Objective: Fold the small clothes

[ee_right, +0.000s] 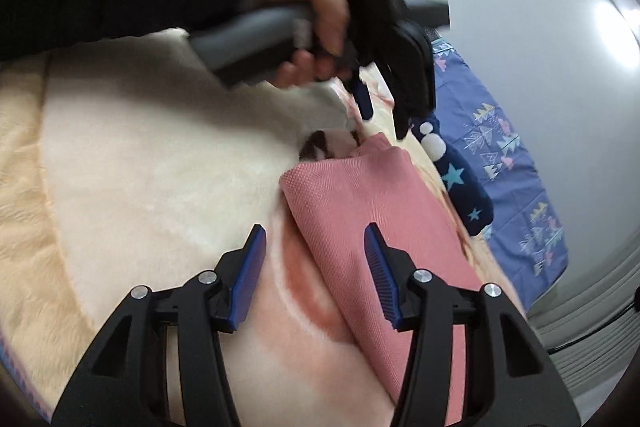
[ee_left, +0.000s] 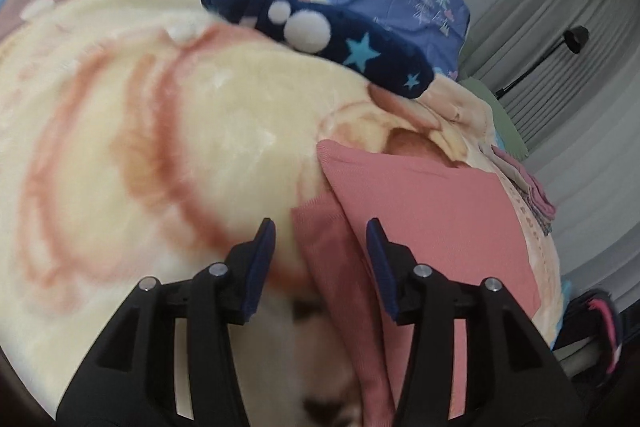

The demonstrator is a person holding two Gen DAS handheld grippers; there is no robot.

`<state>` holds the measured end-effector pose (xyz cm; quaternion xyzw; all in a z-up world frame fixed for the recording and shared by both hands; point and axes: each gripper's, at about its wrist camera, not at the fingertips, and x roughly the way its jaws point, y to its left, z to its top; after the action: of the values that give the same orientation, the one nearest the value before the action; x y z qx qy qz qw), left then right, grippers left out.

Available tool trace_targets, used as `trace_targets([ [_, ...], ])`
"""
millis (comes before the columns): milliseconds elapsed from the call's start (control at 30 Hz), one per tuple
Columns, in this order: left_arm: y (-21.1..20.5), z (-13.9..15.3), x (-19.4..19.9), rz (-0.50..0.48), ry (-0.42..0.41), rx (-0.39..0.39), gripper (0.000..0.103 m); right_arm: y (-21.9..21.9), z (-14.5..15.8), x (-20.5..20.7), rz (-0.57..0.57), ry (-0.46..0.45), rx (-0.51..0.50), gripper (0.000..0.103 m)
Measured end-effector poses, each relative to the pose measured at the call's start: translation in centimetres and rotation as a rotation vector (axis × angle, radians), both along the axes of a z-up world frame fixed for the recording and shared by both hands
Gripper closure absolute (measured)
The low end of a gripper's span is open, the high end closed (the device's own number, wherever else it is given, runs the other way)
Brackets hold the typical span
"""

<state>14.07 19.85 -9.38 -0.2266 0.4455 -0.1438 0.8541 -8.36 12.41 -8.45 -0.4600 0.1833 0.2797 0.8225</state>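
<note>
Both my left gripper (ee_left: pixel 320 239) and right gripper (ee_right: pixel 314 243) hover wide open, holding nothing, over the pink cloth's (ee_left: pixel 432 199) folded edge, ready to pinch it.

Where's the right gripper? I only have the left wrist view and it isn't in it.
Observer: The right gripper has its jaws open and empty, straddling the near long edge of the pink cloth.
Operator: Is left touching the cloth?
Observer: In the right wrist view, the left gripper hangs over the cloth's far end. It looks apart from it, though it is blurred.
Operator: Anything else over there?
Observer: A hand in a dark sleeve grips the left gripper's handle.
</note>
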Motion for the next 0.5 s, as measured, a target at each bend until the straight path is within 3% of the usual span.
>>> trace_targets([
  [133,-0.5,-2.3,1.5,-0.02,-0.018,-0.074,0.055,0.7,-0.5,0.5,-0.018,-0.032,-0.033,0.052],
  [333,0.9,-2.1,0.3,-0.103,-0.051,-0.183,0.057,2.1,-0.9,1.5,-0.027,-0.044,-0.05,0.052],
  [400,0.9,-2.0,0.3,-0.114,-0.047,-0.193,0.069,2.4,-1.0,1.9,-0.036,-0.042,-0.04,0.052],
  [433,0.7,-2.1,0.4,-0.122,-0.042,-0.196,0.081,2.5,-1.0,2.0,-0.041,-0.043,-0.035,0.052],
  [467,0.5,-2.2,0.5,-0.125,-0.04,-0.195,0.092,2.6,-1.0,2.3,-0.043,-0.039,-0.029,0.06],
  [500,0.3,-2.2,0.5,-0.119,-0.044,-0.19,0.095,2.7,-1.0,2.6,-0.037,-0.017,-0.024,0.069],
])
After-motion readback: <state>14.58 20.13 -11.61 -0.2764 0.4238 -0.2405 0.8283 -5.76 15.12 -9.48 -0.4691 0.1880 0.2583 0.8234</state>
